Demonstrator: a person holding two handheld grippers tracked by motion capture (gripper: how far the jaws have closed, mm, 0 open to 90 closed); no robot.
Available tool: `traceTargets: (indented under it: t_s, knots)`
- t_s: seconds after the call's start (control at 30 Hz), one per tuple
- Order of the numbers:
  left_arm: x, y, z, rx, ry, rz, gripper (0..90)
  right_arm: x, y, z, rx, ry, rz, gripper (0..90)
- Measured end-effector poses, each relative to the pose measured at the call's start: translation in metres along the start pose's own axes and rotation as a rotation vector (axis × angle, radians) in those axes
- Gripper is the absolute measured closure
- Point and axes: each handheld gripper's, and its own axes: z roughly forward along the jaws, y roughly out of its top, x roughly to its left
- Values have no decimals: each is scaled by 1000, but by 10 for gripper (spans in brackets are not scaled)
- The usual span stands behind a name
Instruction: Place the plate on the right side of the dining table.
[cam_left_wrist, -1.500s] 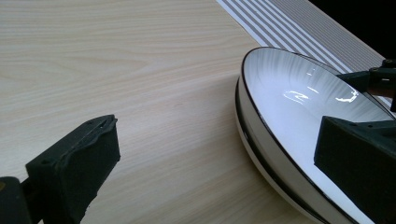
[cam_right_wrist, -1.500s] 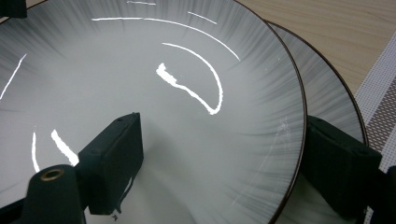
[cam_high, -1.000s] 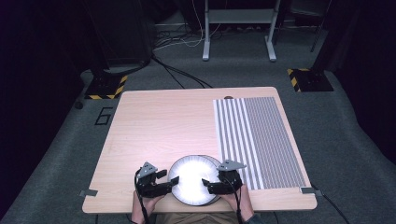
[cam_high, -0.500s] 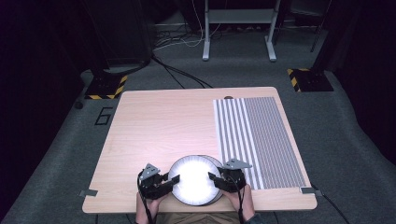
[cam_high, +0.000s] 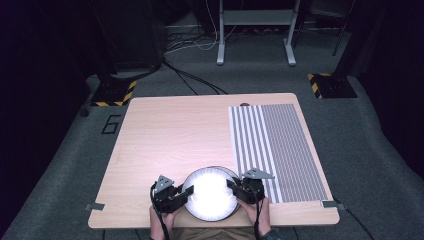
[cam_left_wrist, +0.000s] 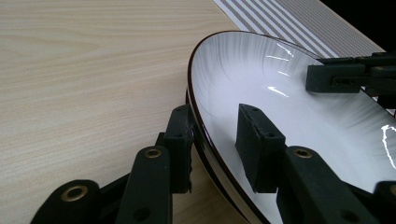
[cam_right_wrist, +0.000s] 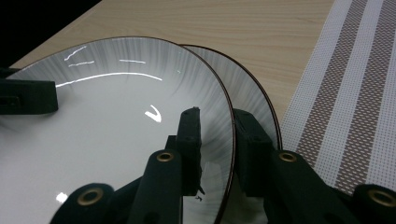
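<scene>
Two white plates with dark rims lie stacked near the table's front edge, seen as one bright disc (cam_high: 210, 195) from above. My left gripper (cam_high: 186, 194) holds the left rim; in the left gripper view its jaws (cam_left_wrist: 215, 140) straddle the rim of the plate (cam_left_wrist: 289, 107). My right gripper (cam_high: 234, 186) is shut on the right rim. In the right gripper view (cam_right_wrist: 217, 140), one jaw rests inside the top plate (cam_right_wrist: 107, 121) and the other sits over the lower plate (cam_right_wrist: 252, 88), which pokes out to the right.
A grey-and-white striped placemat (cam_high: 280, 150) covers the right part of the wooden table (cam_high: 170, 135), right beside the plates. Beyond the table are a dark carpeted floor, cables and a metal stand (cam_high: 255, 30).
Both grippers have edged slightly inward onto the plate rims. The plates have barely moved.
</scene>
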Motion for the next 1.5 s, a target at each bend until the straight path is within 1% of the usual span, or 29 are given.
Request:
traceTargets:
  t_s: [0.07,0.1,0.13,0.17,0.23,0.43,0.5,0.63,0.77,0.83,0.87,1.0,1.03,1.17,1.23,1.3,1.37,1.5]
  knots:
    - [1,1,1,-2,-1,-6,669,0,0,0,-3,-3,13,747]
    - [1,1,1,-6,4,-7,697,0,0,0,-9,-9,24,753]
    - [0,1,1,-17,20,-4,697,0,0,0,-9,-9,24,753]
    - [0,2,2,-27,35,-4,727,0,0,0,-10,-5,28,760]
    - [0,3,3,-26,34,-7,741,-2,0,0,-15,9,60,774]
    - [1,2,5,-36,35,-29,755,-4,1,0,-34,10,84,790]
    - [2,2,6,-51,23,-51,765,-5,1,-1,-46,10,91,797]
    - [2,3,7,-56,26,-55,769,-5,1,-2,-62,3,102,804]
    - [2,5,5,-78,25,-59,779,-4,4,-4,-91,4,106,816]
    - [1,7,5,-89,26,-57,780,-4,6,-6,-107,13,119,825]
    - [1,7,5,-91,25,-54,784,-3,8,-8,-120,13,113,827]
    - [0,12,4,-105,29,-47,793,-3,11,-11,-134,11,100,828]
    - [0,12,3,-111,27,-51,793,-3,11,-11,-134,11,100,828]
    - [-2,16,1,-119,21,-37,801,-2,14,-14,-146,17,82,827]
    - [-4,18,1,-126,18,-33,806,-1,16,-16,-156,10,74,827]
    - [-6,19,0,-129,17,-28,805,0,19,-20,-172,2,53,826]
    - [-6,20,0,-133,14,-26,805,3,20,-23,-184,-13,21,824]
    - [-7,21,-1,-138,8,-25,804,5,22,-27,-201,-19,3,821]
